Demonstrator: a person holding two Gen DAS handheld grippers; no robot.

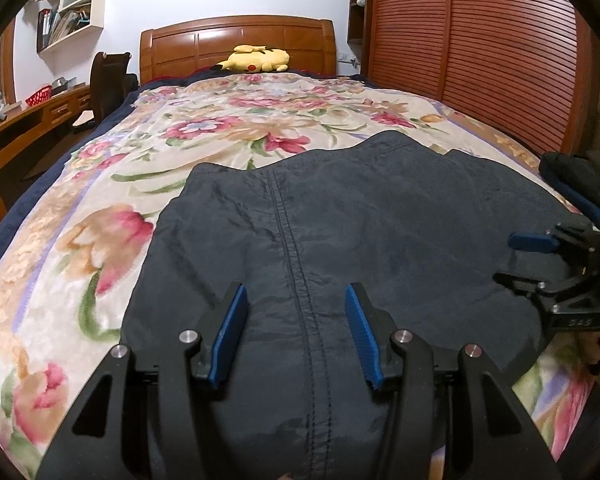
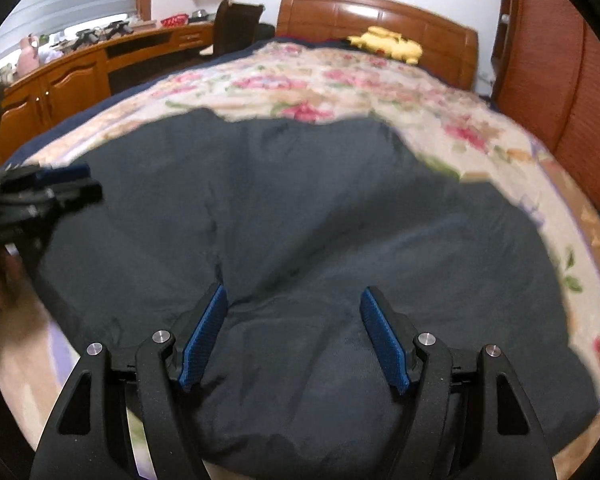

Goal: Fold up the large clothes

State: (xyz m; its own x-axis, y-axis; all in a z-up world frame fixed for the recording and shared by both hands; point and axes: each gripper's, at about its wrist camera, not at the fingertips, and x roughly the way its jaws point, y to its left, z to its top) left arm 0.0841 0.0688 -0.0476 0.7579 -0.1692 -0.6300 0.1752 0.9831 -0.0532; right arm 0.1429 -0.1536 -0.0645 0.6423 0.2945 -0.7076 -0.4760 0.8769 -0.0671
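Here I am over the bed (image 1: 60, 216), and the dark jacket (image 1: 340, 220) lies spread on the flowered blanket (image 1: 220, 120), near the foot end and well apart from the yellow plush toy (image 1: 256, 59) up by the headboard (image 1: 236, 40). My left gripper (image 1: 296, 308) hangs just above the cloth, its jaws apart with the stitched centre seam (image 1: 288, 232) running between them — nothing pinched, the blue pads clear of any fold. My right gripper (image 2: 292, 312) is out toward the jacket's right side, jaws apart too and a little wider, with only flat fabric under them and no grip on it. From the left camera I catch that right gripper (image 1: 532, 260) at the edge of the garment, jaws parted.

How far along? By my reading, partway at best. The jacket looks compact and fairly flat, its far edge lumpy and uneven, and I see no sleeve sticking out on either side — so the sleeves may already be tucked in, though I can't tell for sure. What is left, I judge, is to take hold of an edge with both grippers and bring one end over the other, then smooth it down. No hold has been taken yet for that.
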